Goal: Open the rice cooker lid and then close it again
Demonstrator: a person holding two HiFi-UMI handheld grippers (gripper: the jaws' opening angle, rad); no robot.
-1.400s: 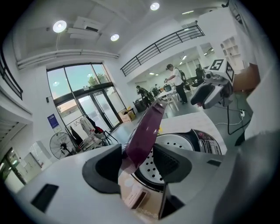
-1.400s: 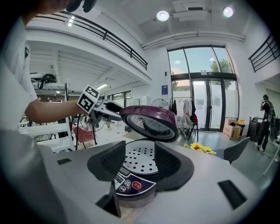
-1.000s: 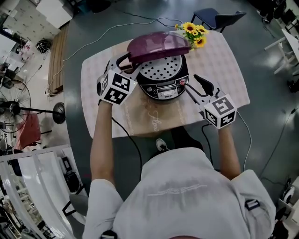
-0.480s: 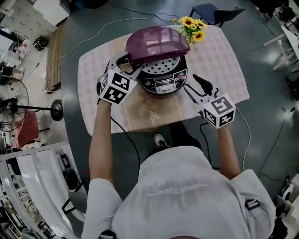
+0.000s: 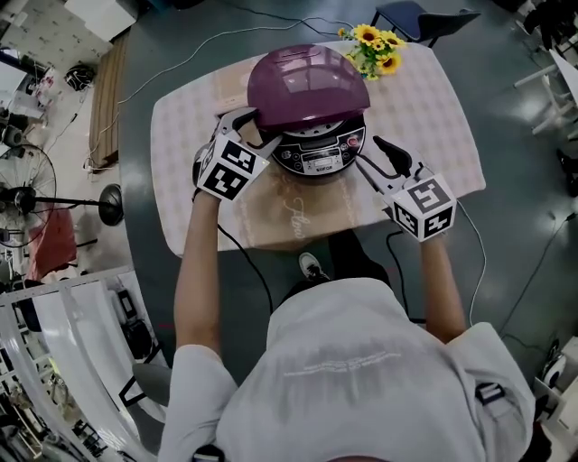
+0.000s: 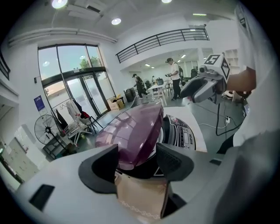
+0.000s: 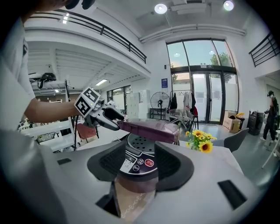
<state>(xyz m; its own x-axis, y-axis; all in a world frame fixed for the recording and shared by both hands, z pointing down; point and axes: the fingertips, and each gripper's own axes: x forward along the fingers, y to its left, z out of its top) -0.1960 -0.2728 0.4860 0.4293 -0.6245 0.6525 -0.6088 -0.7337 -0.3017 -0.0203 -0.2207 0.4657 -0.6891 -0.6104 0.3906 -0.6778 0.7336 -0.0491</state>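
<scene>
The rice cooker (image 5: 321, 158) stands mid-table with its purple lid (image 5: 307, 81) lowered most of the way; a gap still shows over the perforated inner plate (image 7: 141, 142). My left gripper (image 5: 251, 126) is at the lid's left rim, one finger (image 7: 111, 117) lying over that edge. Its jaws are opening, with the lid's rim (image 6: 135, 131) between them, and I see no pad pressing on it. My right gripper (image 5: 370, 155) stands open just off the cooker's front right, its jaws framing the control panel (image 7: 140, 164) without touching it.
The cooker sits on a tan placemat (image 5: 298, 217) over a pale checked table (image 5: 433, 108). A bunch of sunflowers (image 5: 375, 50) stands close behind the cooker on the right. A dark chair (image 5: 420, 23) is beyond the far table edge.
The purple lid has swung down from wide open to nearly shut. My left gripper came down with its rim. The right gripper has stayed put.
</scene>
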